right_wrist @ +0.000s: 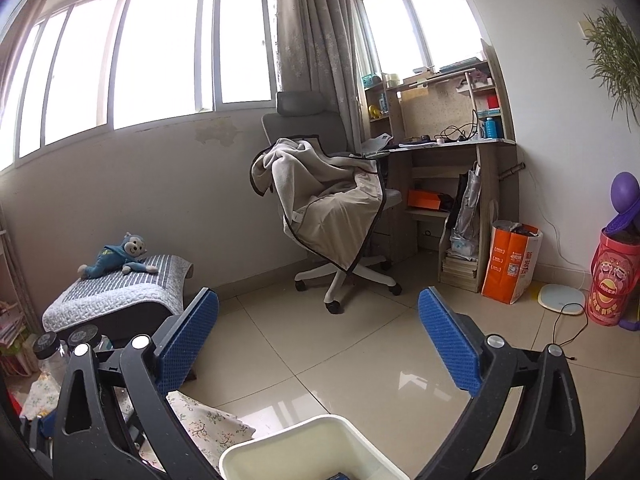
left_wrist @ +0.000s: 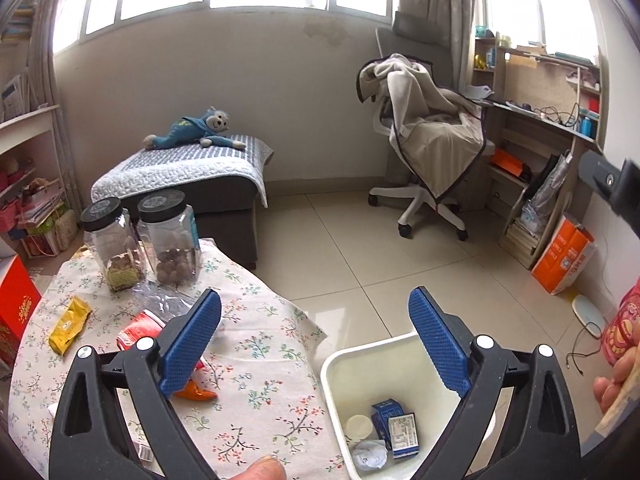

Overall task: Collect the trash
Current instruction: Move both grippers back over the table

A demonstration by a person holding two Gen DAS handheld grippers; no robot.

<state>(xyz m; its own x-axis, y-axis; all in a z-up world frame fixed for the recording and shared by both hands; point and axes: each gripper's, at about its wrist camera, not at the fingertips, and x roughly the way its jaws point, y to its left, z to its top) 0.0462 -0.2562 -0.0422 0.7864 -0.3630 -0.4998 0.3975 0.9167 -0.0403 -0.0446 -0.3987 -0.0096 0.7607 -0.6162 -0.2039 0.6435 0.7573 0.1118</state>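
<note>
My left gripper (left_wrist: 314, 340) is open and empty, above the table edge and the white trash bin (left_wrist: 340, 364). The bin holds blue cartons (left_wrist: 396, 424), a crumpled tissue (left_wrist: 370, 456) and a white lid. On the floral tablecloth (left_wrist: 256, 380) lie a yellow packet (left_wrist: 69, 324), a red carton (left_wrist: 138, 330), an orange wrapper (left_wrist: 196, 393) and clear plastic film (left_wrist: 168, 298). My right gripper (right_wrist: 318, 336) is open and empty, held above the floor behind the bin (right_wrist: 288, 436).
Two clear jars with black lids (left_wrist: 168, 236) stand at the table's back. A red box (left_wrist: 14, 304) is at the left. A footstool with a blue plush toy (left_wrist: 196, 132), an office chair (left_wrist: 428, 140), a desk (right_wrist: 452, 160) and an orange bag (right_wrist: 510, 264) stand around the tiled floor.
</note>
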